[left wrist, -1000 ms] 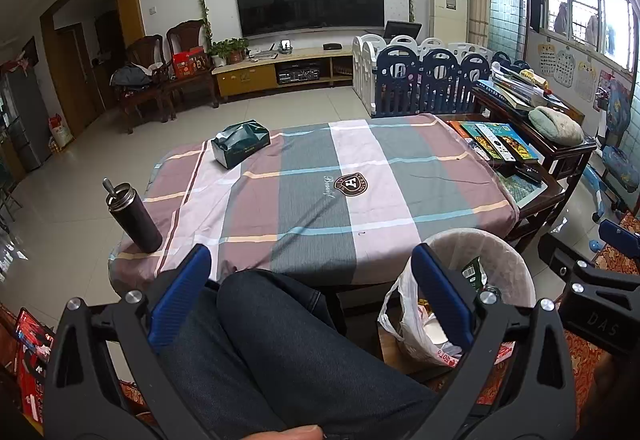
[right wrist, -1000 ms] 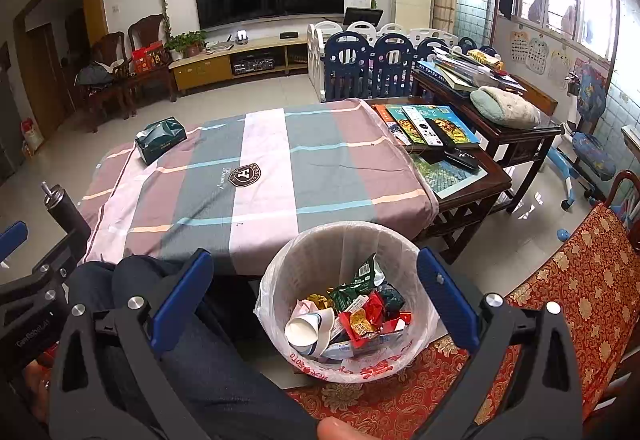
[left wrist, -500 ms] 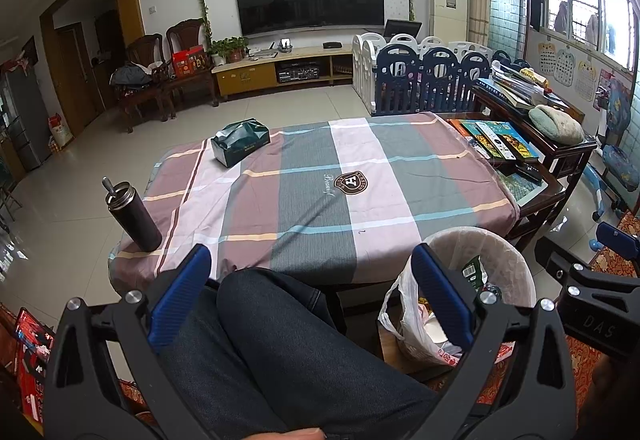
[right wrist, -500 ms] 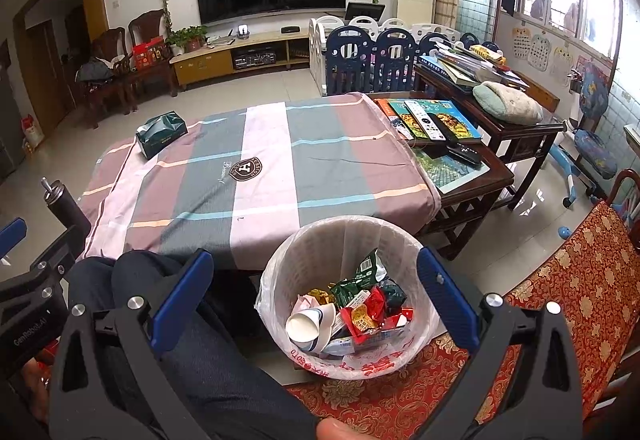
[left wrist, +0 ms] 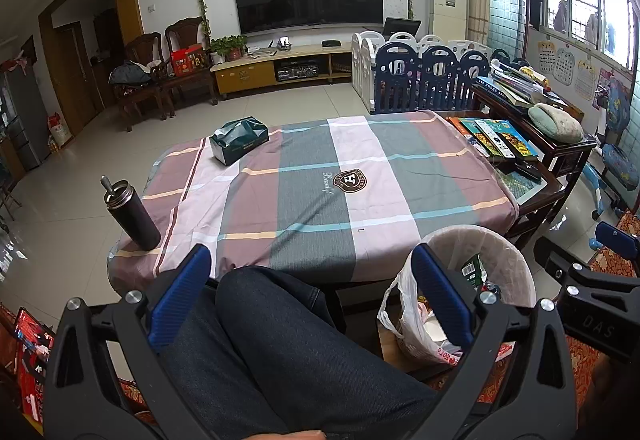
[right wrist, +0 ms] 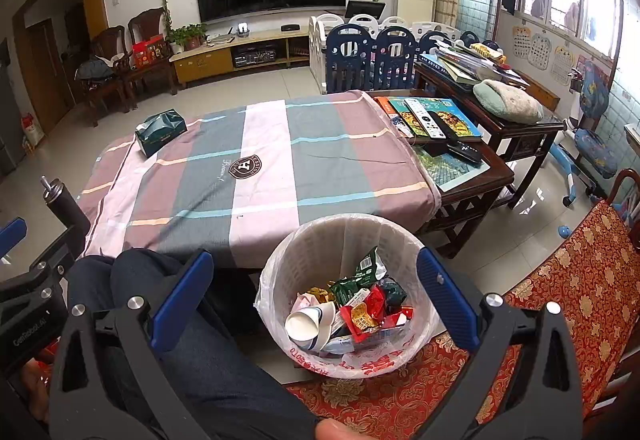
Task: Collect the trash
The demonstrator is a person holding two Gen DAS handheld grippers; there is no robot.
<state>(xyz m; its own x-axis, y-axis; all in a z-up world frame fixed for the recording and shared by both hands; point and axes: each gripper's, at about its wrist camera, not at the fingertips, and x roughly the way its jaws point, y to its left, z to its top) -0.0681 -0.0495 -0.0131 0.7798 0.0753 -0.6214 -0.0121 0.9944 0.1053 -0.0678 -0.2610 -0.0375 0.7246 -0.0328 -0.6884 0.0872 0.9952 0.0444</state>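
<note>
A white trash bin [right wrist: 344, 236] lined with a plastic bag stands on the floor by the table's near right corner. It holds several wrappers [right wrist: 362, 314] and a crumpled paper cup [right wrist: 306, 324]. It also shows in the left wrist view [left wrist: 500, 260]. My right gripper [right wrist: 316, 300] is open and empty, held above the bin's near side. My left gripper [left wrist: 312, 292] is open and empty, above a knee in dark jeans [left wrist: 260, 320], left of the bin.
The table [left wrist: 320, 175] has a plaid cloth, with a green tissue box [left wrist: 239, 139] at its far left and a black flask [left wrist: 132, 215] at its near left corner. A dark side table [right wrist: 464, 175] with books and remotes stands right. A red patterned sofa [right wrist: 560, 280] is at the near right.
The right gripper has drifted slightly back, so the bin sits a little lower in its view. The left gripper has barely moved. Both stay open.
</note>
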